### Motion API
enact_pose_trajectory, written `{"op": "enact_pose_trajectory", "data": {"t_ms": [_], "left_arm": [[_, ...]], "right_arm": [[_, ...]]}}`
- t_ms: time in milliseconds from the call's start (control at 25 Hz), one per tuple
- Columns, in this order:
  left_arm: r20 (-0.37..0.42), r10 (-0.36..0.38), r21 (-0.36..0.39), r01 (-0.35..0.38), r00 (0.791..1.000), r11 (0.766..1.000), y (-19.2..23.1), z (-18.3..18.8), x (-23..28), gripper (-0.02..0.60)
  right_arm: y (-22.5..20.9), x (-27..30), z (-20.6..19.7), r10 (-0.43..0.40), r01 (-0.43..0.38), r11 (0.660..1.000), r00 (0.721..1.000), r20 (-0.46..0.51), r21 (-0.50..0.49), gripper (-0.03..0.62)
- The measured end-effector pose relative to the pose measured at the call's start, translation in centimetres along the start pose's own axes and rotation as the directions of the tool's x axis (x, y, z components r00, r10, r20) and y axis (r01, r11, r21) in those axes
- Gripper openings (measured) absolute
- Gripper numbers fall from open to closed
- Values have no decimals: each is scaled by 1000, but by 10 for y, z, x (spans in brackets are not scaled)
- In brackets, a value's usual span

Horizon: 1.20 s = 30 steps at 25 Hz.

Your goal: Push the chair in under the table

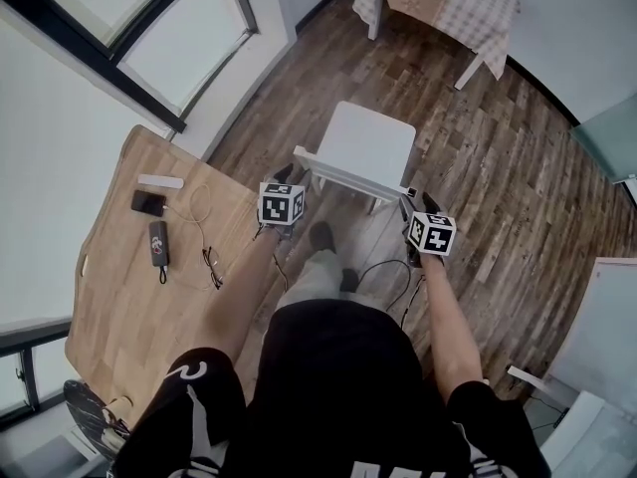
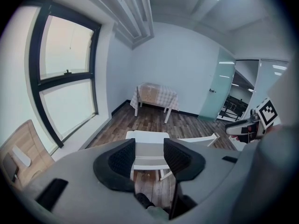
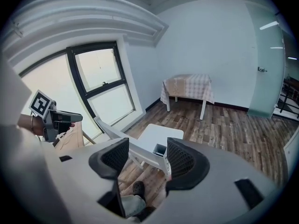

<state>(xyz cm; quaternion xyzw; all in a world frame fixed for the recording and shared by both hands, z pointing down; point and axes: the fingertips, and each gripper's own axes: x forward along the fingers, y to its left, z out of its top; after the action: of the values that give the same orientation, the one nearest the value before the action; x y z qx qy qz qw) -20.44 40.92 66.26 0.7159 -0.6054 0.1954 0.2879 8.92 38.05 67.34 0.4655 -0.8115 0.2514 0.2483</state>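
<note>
The chair (image 1: 360, 147) stands on the wood floor (image 1: 498, 167) right in front of the person, seat turned away and backrest toward them, so the top rail (image 1: 350, 179) is the natural part to take for a push. It is under neither table: the wooden tabletop (image 1: 119, 297) lies at the person's left and the clothed tabletop (image 1: 468, 8) stands well apart by the far wall; which of them is meant I cannot tell. The claws are set one to each end of the rail, which should keep the chair from swinging as it slides. The left claw (image 2: 149, 159) is spread, the rail showing through its gap but not pinched; the right claw (image 3: 149, 159) is likewise spread, the rail's right corner in its gap with no pad seeming to press on it. By my judgement the grasp is not yet made and the push not begun. On the wooden tabletop lie a phone (image 1: 148, 203), a black stick-shaped device (image 1: 158, 243), a thin cable (image 1: 204, 229) and a white bar (image 1: 160, 181), all clear of the chair's path. No brand can be read: the device bears a mark too small to make out, the cubes (image 1: 282, 204) carry only square markers, and the white print on the black shirt (image 1: 348, 386) is cut off
</note>
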Motion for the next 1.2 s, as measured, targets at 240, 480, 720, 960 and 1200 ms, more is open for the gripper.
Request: {"op": "enact_pose_trajectory", "data": {"t_ms": [240,480,720,960,1200], "left_arm": [[-4,-18,34,18,1000,999,11,-1,21,225],[-55,-20,60,23,998,998,17,-9,45,292],[-101,-26,76,33,995,997,22,-14,66,326],[-139,-43,91,56,989,994,21,-16,84,345],[-162,-64,93,80,985,992,21,-18,91,359]], "right_arm": [[1,17,-10,-30,30,1000,999,-37,0,289],[-6,34,-19,-67,70,996,996,-61,48,316],[-9,51,-27,-77,85,993,992,-97,79,351],[-8,63,-30,-73,83,993,990,-120,88,371],[-8,71,-31,-71,84,991,989,-130,100,391]]}}
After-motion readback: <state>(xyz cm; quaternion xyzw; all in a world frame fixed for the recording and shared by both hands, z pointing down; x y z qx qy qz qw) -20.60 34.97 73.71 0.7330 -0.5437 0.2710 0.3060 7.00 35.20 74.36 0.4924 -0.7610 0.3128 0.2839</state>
